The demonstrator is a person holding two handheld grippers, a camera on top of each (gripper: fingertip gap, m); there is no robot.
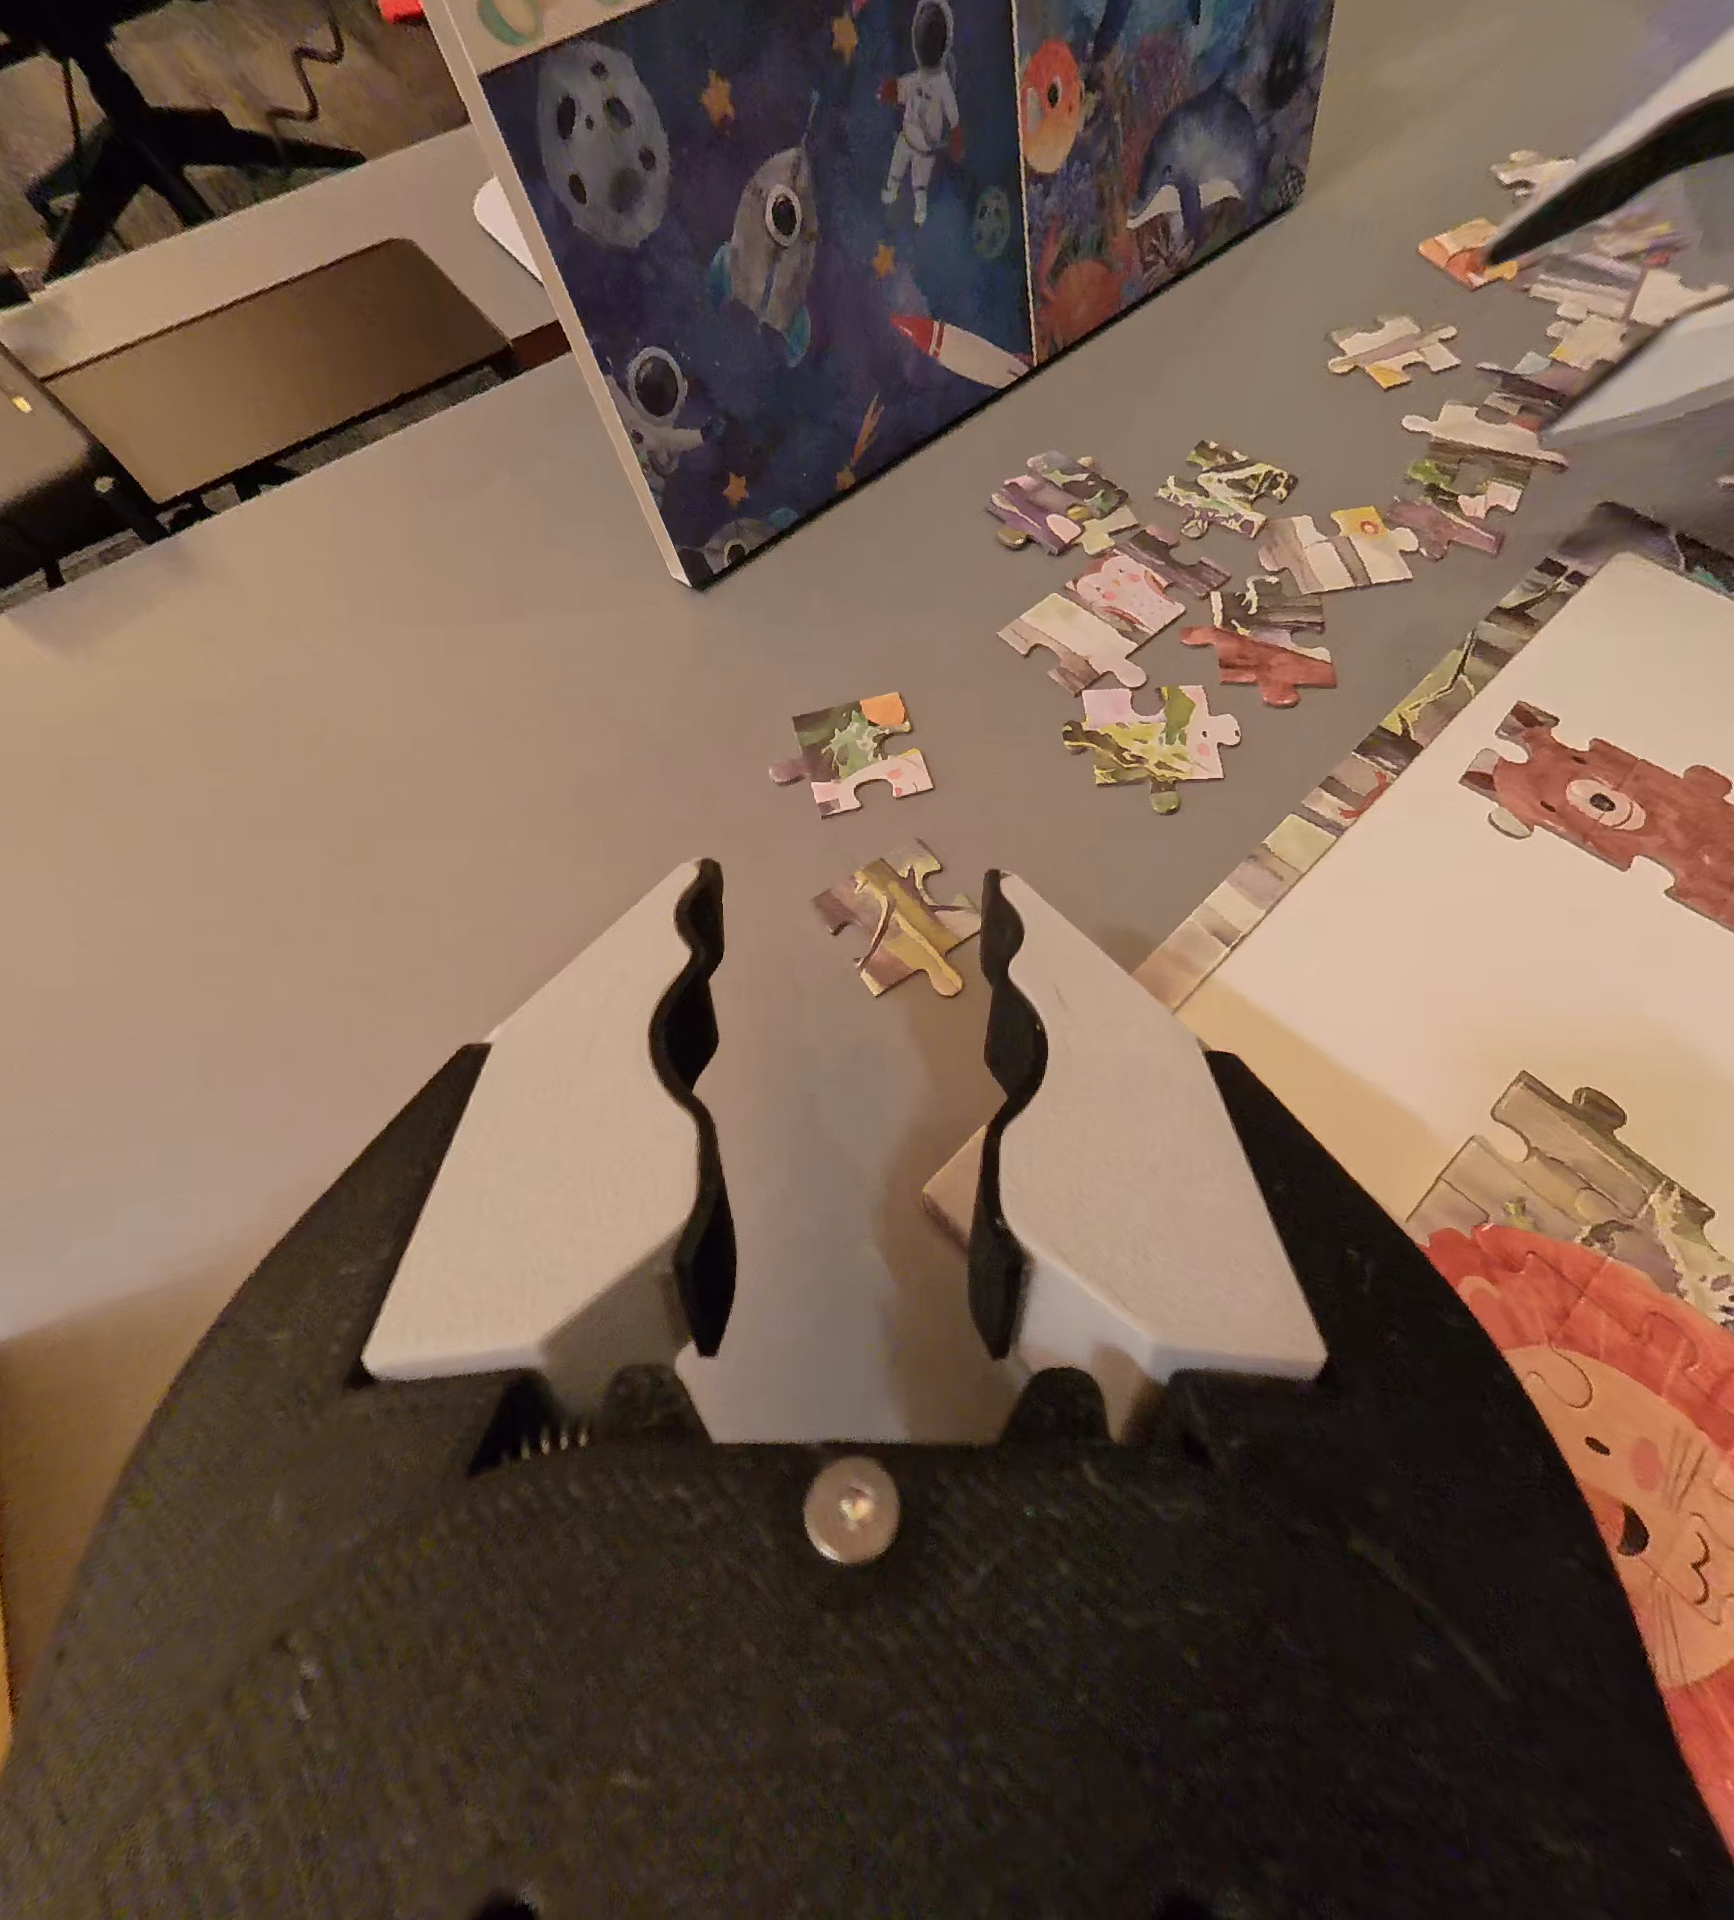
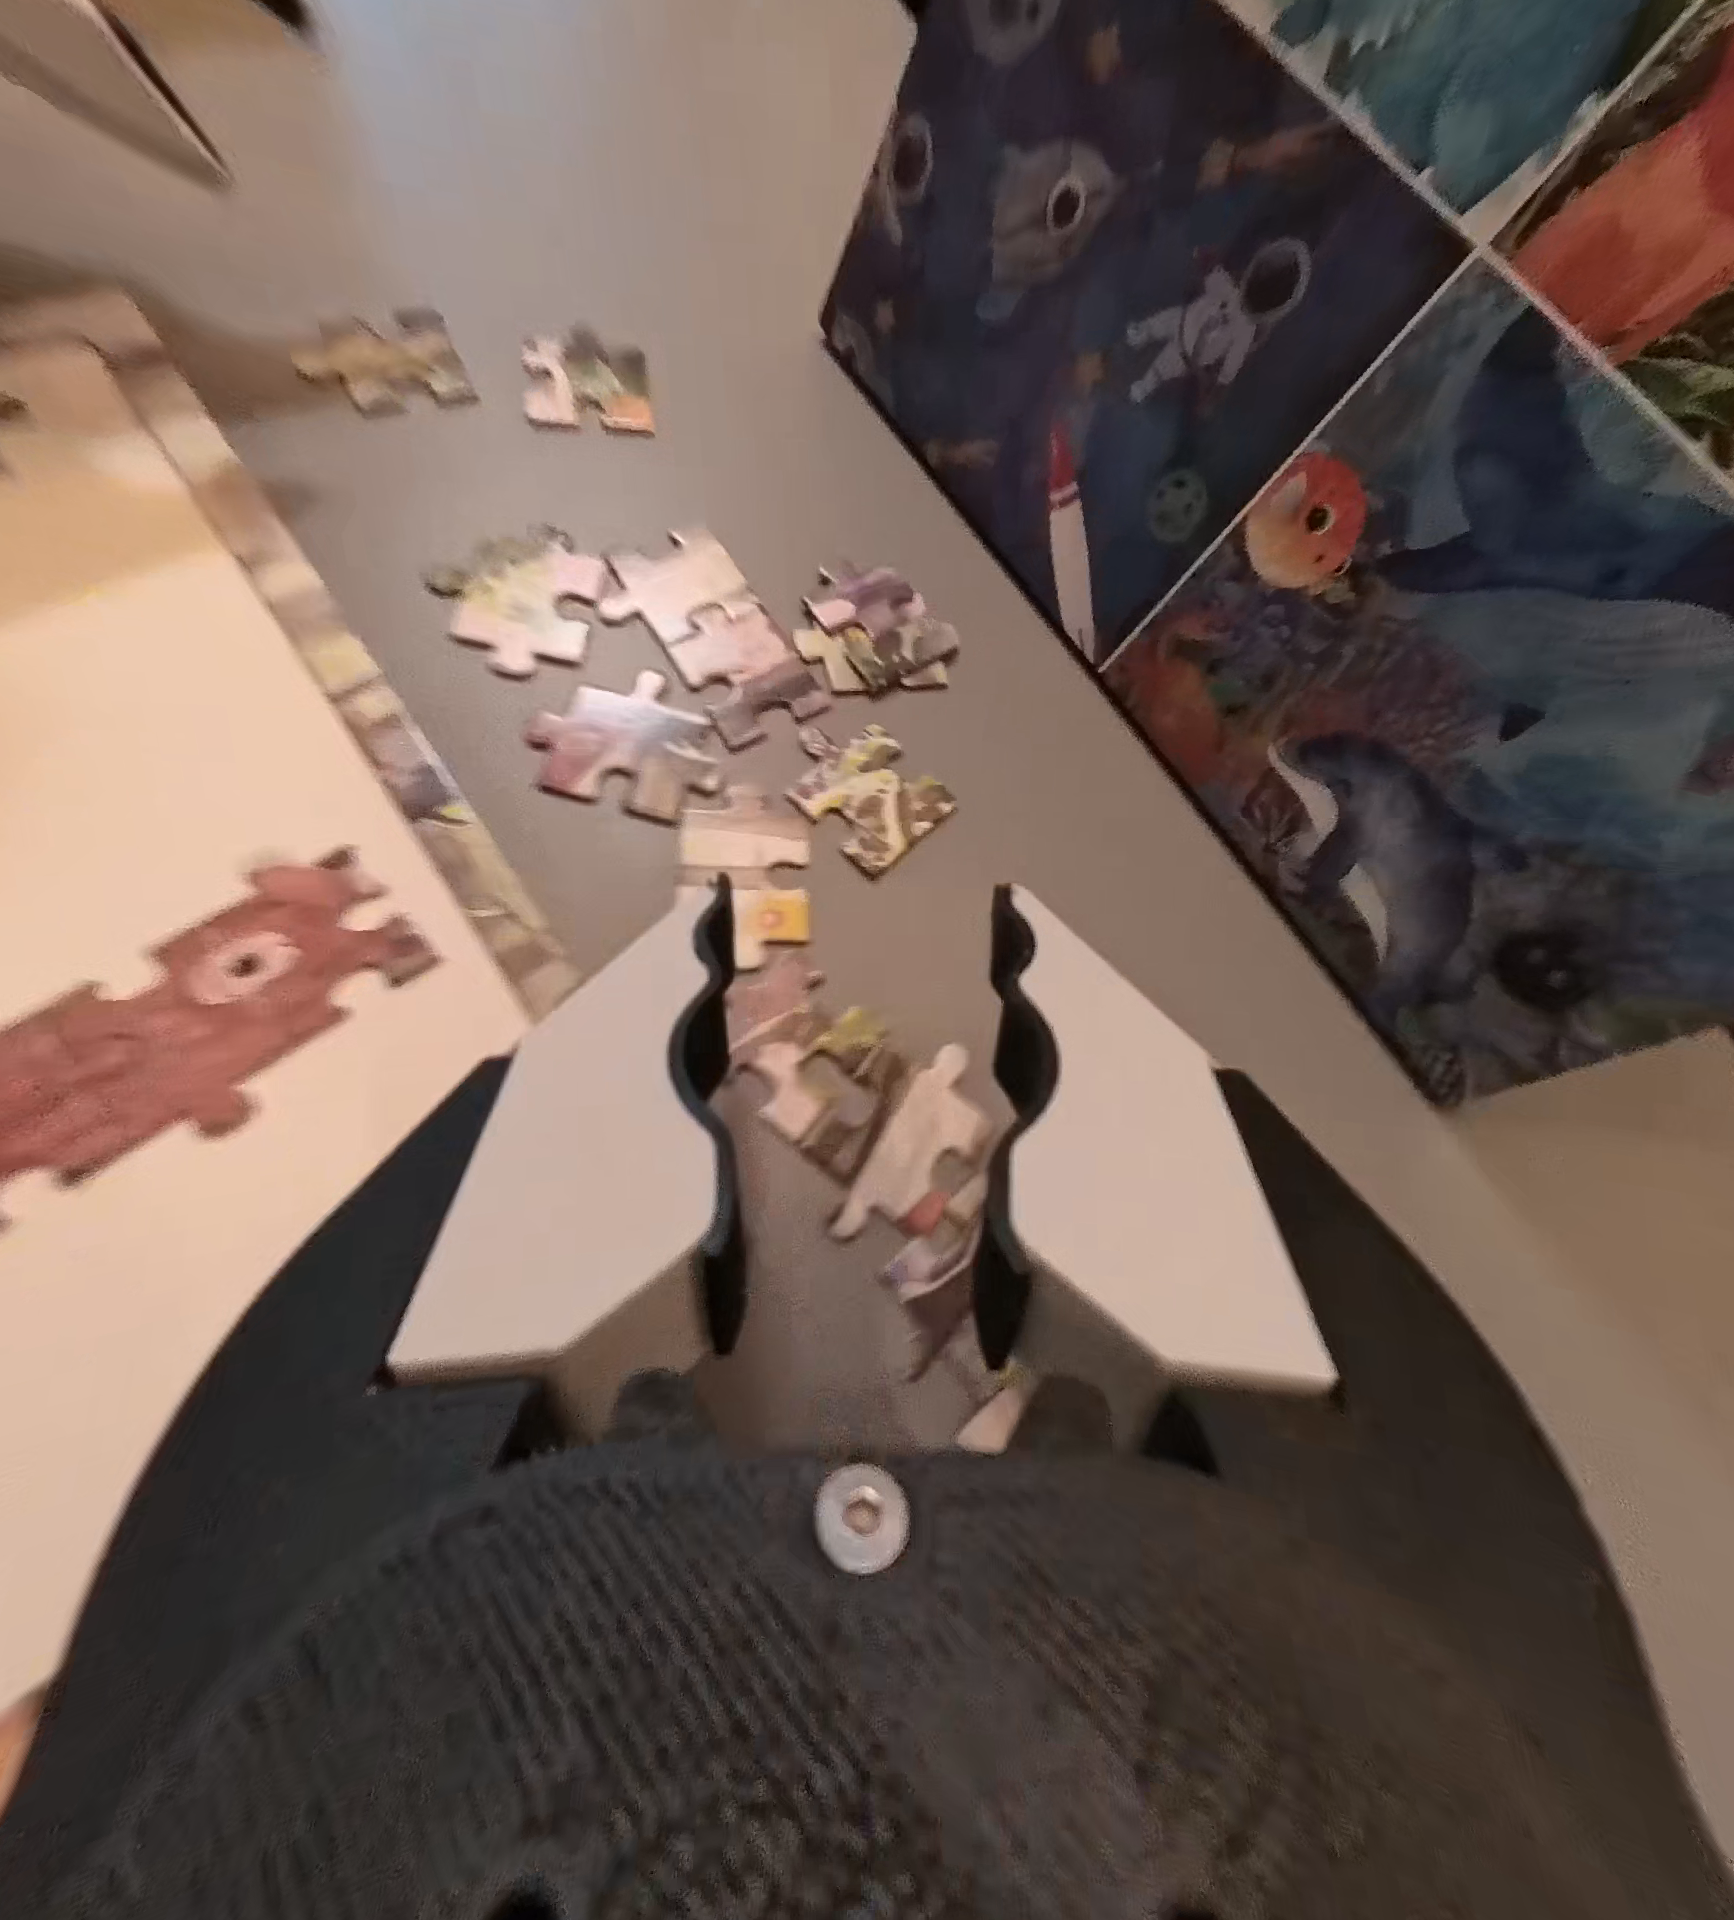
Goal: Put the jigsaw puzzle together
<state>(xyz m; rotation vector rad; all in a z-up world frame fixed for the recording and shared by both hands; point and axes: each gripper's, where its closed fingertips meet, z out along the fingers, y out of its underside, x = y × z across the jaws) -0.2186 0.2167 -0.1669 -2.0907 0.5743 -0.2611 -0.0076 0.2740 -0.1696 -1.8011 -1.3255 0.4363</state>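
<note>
- left hand-held gripper (image 1: 847, 883): jaws apart, nothing between them, held low over the grey surface (image 1: 323, 831).
- single loose piece (image 1: 899, 920), purple and yellow-green, lies flat just ahead of the left fingertips, nearer the right-side finger (image 1: 1081, 1122).
- another lone piece (image 1: 858, 753) with an orange patch sits a little farther on, apart from the first.
- loose pieces (image 1: 1185, 603) lie in a scatter beyond that, between the picture box and the white board; some overlap.
- white board (image 1: 1465, 883) lies to the right with a striped border strip of joined pieces along its near edge.
- on the board: brown bear section (image 1: 1673, 831) assembled, and a red-orange lion section (image 1: 1673, 1507) closer in, well apart from each other.
- picture box (image 1: 842, 260) stands upright on the surface, with space and sea pictures on its faces.
- right hand-held gripper (image 2: 858, 894): jaws apart, empty, above a run of loose pieces (image 2: 873, 1122); view is motion-blurred, so contact with any piece is unclear.
- right view also shows the bear section (image 2: 115, 1060) at left and the box (image 2: 1362, 623) at right.
- the right hand-held gripper's fingers show at the top right of the left view.
</note>
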